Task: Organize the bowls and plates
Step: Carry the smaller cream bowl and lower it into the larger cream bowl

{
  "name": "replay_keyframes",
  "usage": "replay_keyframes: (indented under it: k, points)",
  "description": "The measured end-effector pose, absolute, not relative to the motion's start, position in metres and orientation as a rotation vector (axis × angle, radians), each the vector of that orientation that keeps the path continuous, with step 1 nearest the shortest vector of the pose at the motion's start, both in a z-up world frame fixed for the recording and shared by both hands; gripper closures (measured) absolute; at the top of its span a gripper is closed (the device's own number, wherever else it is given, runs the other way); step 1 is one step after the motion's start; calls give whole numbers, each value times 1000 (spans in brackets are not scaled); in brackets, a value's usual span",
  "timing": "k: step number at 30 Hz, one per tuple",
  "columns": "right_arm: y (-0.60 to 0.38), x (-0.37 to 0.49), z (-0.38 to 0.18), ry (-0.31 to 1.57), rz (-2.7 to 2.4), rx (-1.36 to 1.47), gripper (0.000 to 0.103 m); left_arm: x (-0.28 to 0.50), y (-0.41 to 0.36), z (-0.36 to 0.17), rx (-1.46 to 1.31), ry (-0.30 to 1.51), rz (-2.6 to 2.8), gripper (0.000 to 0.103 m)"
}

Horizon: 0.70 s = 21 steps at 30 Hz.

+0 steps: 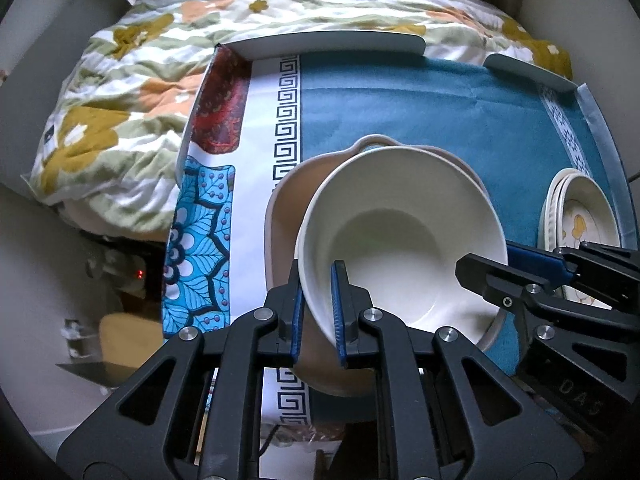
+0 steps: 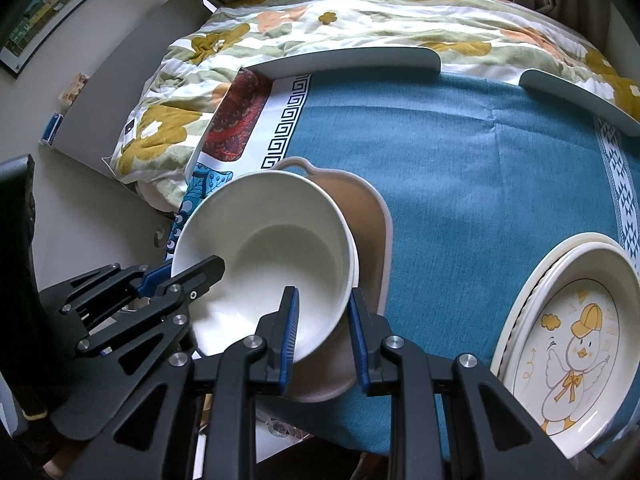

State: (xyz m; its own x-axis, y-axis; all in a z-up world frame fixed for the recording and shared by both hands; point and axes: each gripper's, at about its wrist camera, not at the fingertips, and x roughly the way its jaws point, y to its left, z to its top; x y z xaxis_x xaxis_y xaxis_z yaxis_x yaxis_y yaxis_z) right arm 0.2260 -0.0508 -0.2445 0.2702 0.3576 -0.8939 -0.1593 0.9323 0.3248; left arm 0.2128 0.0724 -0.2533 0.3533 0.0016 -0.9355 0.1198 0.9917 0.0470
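Observation:
A white bowl [image 1: 400, 236] sits tilted inside a tan dish with small handles [image 1: 292, 192] on the blue tablecloth. My left gripper [image 1: 318, 308] is shut on the bowl's near left rim, one pad inside and one outside. My right gripper [image 2: 324, 328] straddles the bowl's [image 2: 272, 248] right rim, with a visible gap on the outer side over the tan dish [image 2: 368, 224]. A stack of white plates, the top one with a duck drawing [image 2: 572, 344], lies at the right; it also shows in the left wrist view [image 1: 580, 220].
The table [image 2: 480, 168] carries a blue cloth with a patterned white band on the left. A flowered quilt [image 2: 360, 20] lies on the bed beyond. Two grey rails [image 2: 348, 60] line the far table edge. A dark chair [image 2: 16, 264] stands at the left.

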Motion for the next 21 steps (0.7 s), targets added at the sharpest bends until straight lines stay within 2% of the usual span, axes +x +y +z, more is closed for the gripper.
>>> replay_keyframes:
  k: [14, 21]
  points:
    - [-59, 217, -239, 1225, 348, 208, 80, 207, 74, -244, 123, 1177, -72, 94]
    - [-68, 211, -206, 1151, 409, 197, 80, 188, 84, -205, 51, 1099, -20, 94]
